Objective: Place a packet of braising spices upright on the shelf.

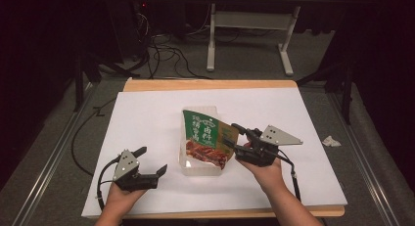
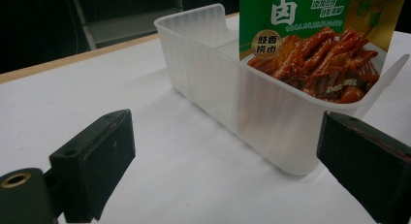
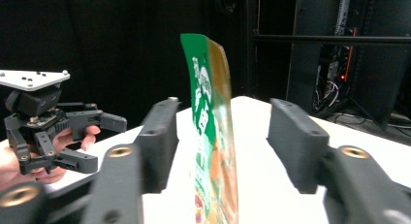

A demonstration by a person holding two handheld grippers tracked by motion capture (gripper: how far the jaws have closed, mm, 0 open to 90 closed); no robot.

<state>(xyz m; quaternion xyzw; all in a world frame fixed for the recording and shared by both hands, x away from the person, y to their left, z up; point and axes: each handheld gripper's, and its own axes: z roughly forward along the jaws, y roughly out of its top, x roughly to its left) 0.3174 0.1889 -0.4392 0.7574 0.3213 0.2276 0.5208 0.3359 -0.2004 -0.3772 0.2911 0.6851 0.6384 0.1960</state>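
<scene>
Pouch [image 1: 208, 138] stands with its lower end inside the clear bin [image 1: 185, 160], in the middle of the white counter [image 1: 147, 113], and its top leans out over the bin's right rim toward my right tongs [image 1: 234, 136]. I judge that the placing is mostly done: the bottom is already below the rim, as the left gripper view shows, with the printed picture behind the frosted wall.

My right tongs are spread, one jaw on each side of the pouch, and in the right gripper view I see a gap on both sides, so they pinch nothing. It seems the pouch is let go, or about to be.

My left tongs [image 1: 152, 160] are spread too, empty, resting near the bin's left side and apart from it.

What is left, I think, is to draw the right tongs away without tipping the pouch; it stands tilted, so it may fall over.
</scene>
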